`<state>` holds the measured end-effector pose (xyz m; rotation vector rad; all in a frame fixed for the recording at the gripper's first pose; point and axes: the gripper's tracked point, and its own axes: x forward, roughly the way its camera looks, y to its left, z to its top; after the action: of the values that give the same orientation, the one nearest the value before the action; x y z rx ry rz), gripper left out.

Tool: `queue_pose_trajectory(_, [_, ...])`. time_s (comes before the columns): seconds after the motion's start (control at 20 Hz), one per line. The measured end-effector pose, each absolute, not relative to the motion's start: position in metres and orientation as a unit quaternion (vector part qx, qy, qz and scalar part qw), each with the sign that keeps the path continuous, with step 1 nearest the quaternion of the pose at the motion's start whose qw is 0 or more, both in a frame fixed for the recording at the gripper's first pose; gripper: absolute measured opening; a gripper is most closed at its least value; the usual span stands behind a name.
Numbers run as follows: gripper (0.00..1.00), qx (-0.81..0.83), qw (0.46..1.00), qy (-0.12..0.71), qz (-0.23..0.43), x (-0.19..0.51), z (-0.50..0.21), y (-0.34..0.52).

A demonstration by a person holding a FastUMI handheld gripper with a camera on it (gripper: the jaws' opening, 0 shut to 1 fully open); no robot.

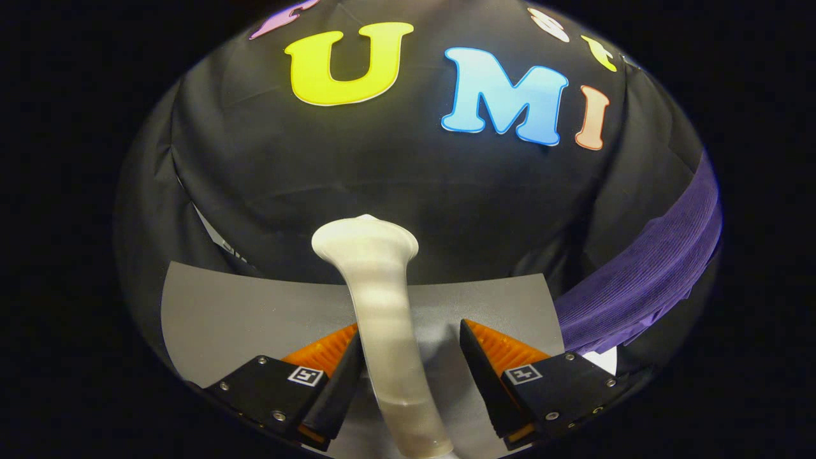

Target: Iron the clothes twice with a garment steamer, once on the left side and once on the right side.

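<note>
White steamer (382, 299) stands between the gripper (411, 338) fingers — left touching, right apart.

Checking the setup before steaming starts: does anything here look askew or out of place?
Nothing looks damaged or spilled. The steamer stands between the open gripper fingers, touching or nearly touching one finger, with a gap to the other. The purple cloth hangs beyond the mat, off to one side.

Gripper view rides on claw (411, 347), faces forward along fingers, low and close over table (255, 306), booth wall near beyond
</note>
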<state>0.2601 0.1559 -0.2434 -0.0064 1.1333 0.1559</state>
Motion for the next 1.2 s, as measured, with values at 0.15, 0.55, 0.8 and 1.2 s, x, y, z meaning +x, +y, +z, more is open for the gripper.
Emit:
queue_pose_trajectory(0.15, [0.76,0.043,0.846,0.528,0.056,0.260,-0.245,0.159])
queue_pose_trajectory(0.55, [0.52,0.054,0.863,0.501,0.035,0.254,-0.246,0.147])
queue_pose_trajectory(0.8, [0.39,0.045,0.874,0.482,0.039,0.245,-0.241,0.142])
queue_pose_trajectory(1.2, [0.37,0.071,0.901,0.423,0.067,0.219,-0.213,0.125])
